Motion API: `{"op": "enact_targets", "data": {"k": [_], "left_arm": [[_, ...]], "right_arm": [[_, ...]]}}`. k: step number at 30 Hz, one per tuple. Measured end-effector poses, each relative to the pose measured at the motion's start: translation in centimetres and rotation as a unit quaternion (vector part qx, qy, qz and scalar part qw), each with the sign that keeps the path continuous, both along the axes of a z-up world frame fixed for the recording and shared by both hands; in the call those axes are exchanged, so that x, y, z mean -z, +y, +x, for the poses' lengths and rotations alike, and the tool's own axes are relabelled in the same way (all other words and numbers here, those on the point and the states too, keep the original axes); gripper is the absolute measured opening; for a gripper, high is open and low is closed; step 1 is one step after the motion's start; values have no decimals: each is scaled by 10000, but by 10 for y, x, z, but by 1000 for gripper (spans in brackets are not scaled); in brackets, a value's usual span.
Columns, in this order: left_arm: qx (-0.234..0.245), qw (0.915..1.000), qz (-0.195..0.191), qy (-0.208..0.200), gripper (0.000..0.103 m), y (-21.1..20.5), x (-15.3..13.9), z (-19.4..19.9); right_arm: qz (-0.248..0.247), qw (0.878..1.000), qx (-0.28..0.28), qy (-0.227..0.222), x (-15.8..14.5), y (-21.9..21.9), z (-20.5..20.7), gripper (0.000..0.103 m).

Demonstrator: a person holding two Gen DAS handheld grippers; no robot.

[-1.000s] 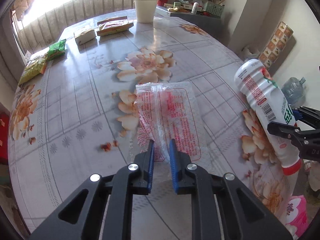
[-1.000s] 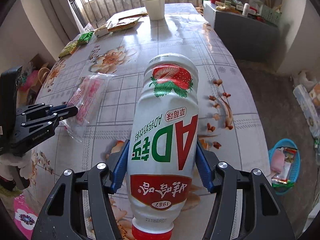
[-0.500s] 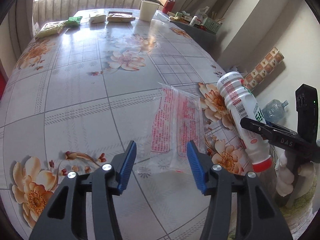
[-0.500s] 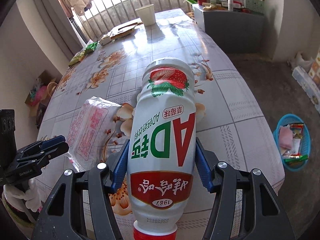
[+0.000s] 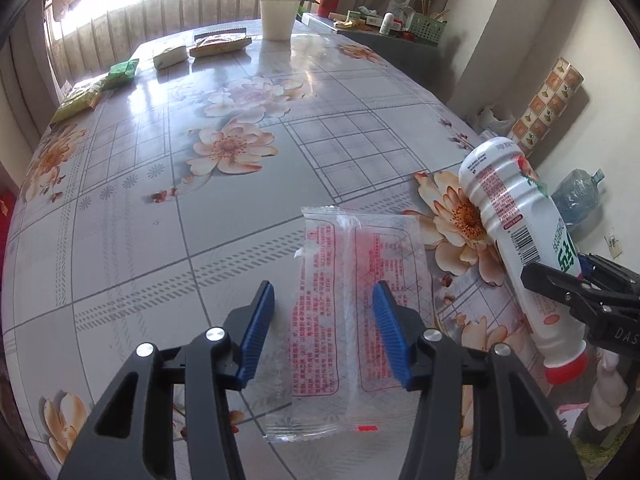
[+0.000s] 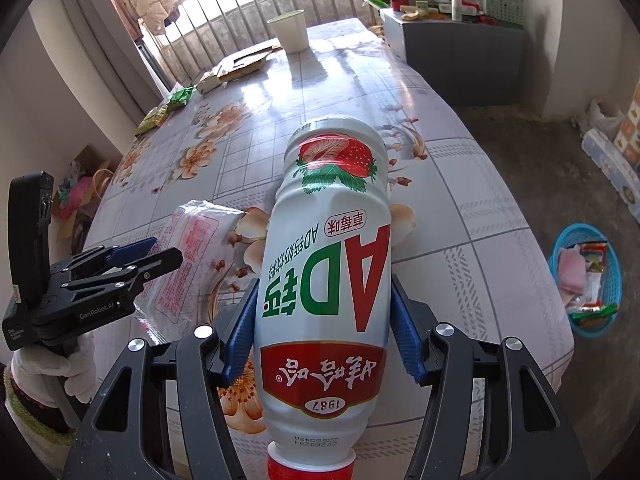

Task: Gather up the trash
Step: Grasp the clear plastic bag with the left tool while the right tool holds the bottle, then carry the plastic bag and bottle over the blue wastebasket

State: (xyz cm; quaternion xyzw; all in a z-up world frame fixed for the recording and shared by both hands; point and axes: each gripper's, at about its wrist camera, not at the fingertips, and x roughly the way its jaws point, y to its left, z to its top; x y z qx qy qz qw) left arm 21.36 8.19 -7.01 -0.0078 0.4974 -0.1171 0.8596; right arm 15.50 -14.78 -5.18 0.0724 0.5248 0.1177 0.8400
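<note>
Left gripper (image 5: 323, 332): a second ago its blue fingers were pinched together on the near end of the clear wrapper (image 5: 352, 312); now we are seeing them spread wide apart, one on each side of it, gripping nothing
Wrapper: it is lying flat on the floral table (image 5: 168, 184), at 6 o'clock in the left wrist view, just beside the bottle's base; in the right wrist view it is sitting at 9 o'clock (image 6: 188, 252)
Right gripper (image 6: 323, 332): we are holding it clamped on the white strawberry bottle (image 6: 328, 280), cap towards us, as it was a second ago; the bottle is hanging over the table's near edge
Meaning for the task: we are judging the wrapper as released and needing a fresh grasp, while the bottle is ready to be carried
Blue basket (image 6: 612, 280): it is standing on the floor at 3 o'clock, already holding scraps; probably the bin
Hard to make out: whether the bottle is touching the table we cannot tell; its cap is being cut off by the frame edge; the far packets (image 5: 120, 74) are too small to read
</note>
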Motion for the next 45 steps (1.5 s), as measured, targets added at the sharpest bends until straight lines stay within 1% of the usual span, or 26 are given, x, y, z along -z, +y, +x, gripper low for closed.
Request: {"op": "enact_targets", "data": {"k": [2,3,5,8,11,13,18,20,24,25,26,28,29,32,33,36,40,45], "left_arm": [[85,9998,184,-66,36,-4,0,-3],[101,9997,226,-83,33,-4,0,-3],[113,9996,249,-91,19,-3,0,-4],[126,9997,197,-66,9,-1,1,-4],[150,9998,119,-84,3,-2,-1,-6],[152,9998,-20,-110,0,-3,-4,-9],[179,9977,-624,-176,0,-1,-18,-16],[216,9957,-899,-73,0,-1,-21,-17],[152,9919,-1262,79,2,1,-23,-19],[114,9917,-1278,127,7,2,-22,-20],[76,9920,-1252,170,18,3,-21,-22],[9,9926,-1193,238,29,5,-18,-24],[-18,9925,-1184,302,32,6,-15,-25],[-49,9899,-1260,653,36,9,-4,-25],[-73,9881,-1340,747,36,11,0,-25],[-102,9823,-1663,859,36,15,2,-25],[-142,9660,-2317,1135,36,22,7,-21],[-39,9518,-2831,1183,36,27,7,-21]], "right_arm": [[-27,10000,-3,-10,0,0,0,57],[-45,10000,-5,-17,0,1,-1,57],[-90,9999,-19,-42,-1,2,-1,57],[-123,9999,-15,-59,-1,3,-2,57],[-133,9999,-4,-70,-1,4,-2,57],[-117,9999,9,-68,-1,3,-2,57],[-64,10000,30,-61,0,1,-2,57],[-43,10000,37,-54,-1,1,-3,57],[54,10000,21,-58,-4,1,-6,56],[85,9999,-2,-84,-6,2,-7,56],[122,9999,-29,-115,-8,3,-8,56],[230,9995,-133,-185,-14,8,-10,56],[277,9992,-199,-204,-16,10,-10,56],[450,9981,-408,-112,-14,20,-9,56],[488,9977,-461,-53,-12,23,-8,56],[422,9976,-546,102,-3,32,-4,56],[458,9971,-596,151,-1,37,-3,56],[592,9964,-571,203,1,33,-1,56]]}}
